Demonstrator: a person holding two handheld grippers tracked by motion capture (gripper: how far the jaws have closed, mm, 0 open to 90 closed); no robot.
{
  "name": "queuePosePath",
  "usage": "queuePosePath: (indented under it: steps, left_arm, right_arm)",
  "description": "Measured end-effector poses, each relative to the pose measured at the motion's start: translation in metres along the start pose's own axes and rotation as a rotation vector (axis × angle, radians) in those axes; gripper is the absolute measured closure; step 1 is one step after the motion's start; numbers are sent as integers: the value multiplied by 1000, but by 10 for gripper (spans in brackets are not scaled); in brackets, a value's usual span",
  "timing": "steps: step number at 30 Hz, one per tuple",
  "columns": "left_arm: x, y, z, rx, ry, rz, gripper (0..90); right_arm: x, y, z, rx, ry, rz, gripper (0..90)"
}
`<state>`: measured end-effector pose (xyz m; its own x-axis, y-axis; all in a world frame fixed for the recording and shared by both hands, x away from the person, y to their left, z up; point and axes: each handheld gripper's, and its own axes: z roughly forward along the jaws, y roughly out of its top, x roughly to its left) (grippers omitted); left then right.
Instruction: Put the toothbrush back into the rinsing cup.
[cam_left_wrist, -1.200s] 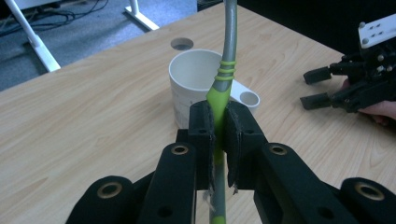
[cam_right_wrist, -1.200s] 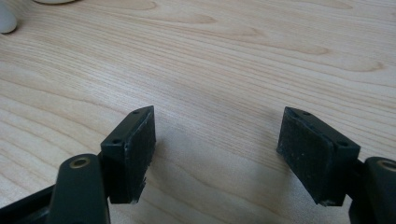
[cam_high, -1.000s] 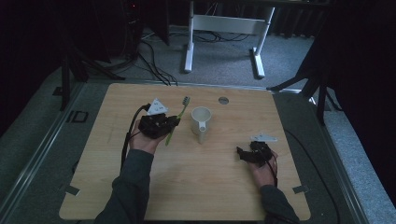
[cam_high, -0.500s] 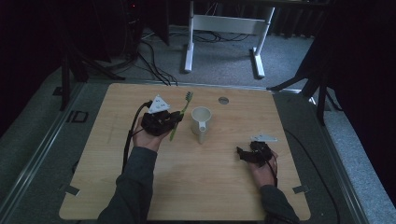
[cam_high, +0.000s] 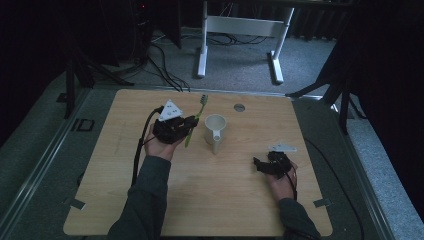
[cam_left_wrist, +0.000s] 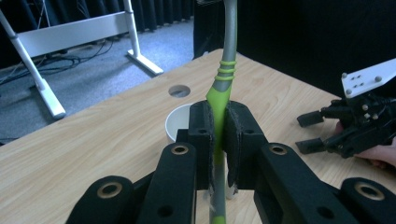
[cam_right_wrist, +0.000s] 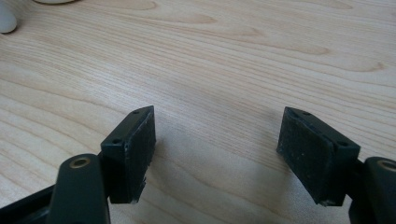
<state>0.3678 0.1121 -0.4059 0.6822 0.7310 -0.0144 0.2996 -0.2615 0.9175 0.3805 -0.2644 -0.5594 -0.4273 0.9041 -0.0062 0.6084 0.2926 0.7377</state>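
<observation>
— Two grippers over one wooden bench (cam_high: 150, 210), and it carries very little. What's the biggest thing on it?

— After the bench itself, the white mug (cam_high: 215, 131), standing upright near the middle with its handle toward the person. A small round hole (cam_high: 239, 107) sits in the board beyond it.

— And the left gripper (cam_high: 186, 125)?

— Raised just left of the mug. Its fingers (cam_left_wrist: 201, 135) are clamped tight on the green handle of a toothbrush (cam_left_wrist: 223, 79), gripping low on the shaft. The brush stands tilted, bristle end away from the person, handle end hanging below the pads.

— The right gripper (cam_high: 258, 165)?

— Resting low on the bench at the right, well apart from the mug. Its fingers (cam_right_wrist: 133, 149) are spread wide with bare wood between them, holding nothing.

— So the step looks like dropping the brush into the mug. How to do it well?

— I'd carry the lower end over the rim first, bring the shaft more upright, then lower until it is inside before letting go. The mug looks light enough to tip if the brush knocks its wall, so come down centred; the idle gripper could steady it.
</observation>
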Motion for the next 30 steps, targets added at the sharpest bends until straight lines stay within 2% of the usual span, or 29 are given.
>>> queuePosePath:
  steps: [12, 23, 30]
  left_arm:
    - [-5, 5, 6, -43, -1, 2, 819]
    - [-8, 7, 11, -111, -24, -7, 819]
    - [-6, 6, 17, -143, -54, -16, 819]
  right_arm:
    - [0, 0, 0, 1, 0, 1, 273]
    - [0, 0, 0, 1, 0, 1, 274]
    - [0, 0, 0, 1, 0, 1, 274]
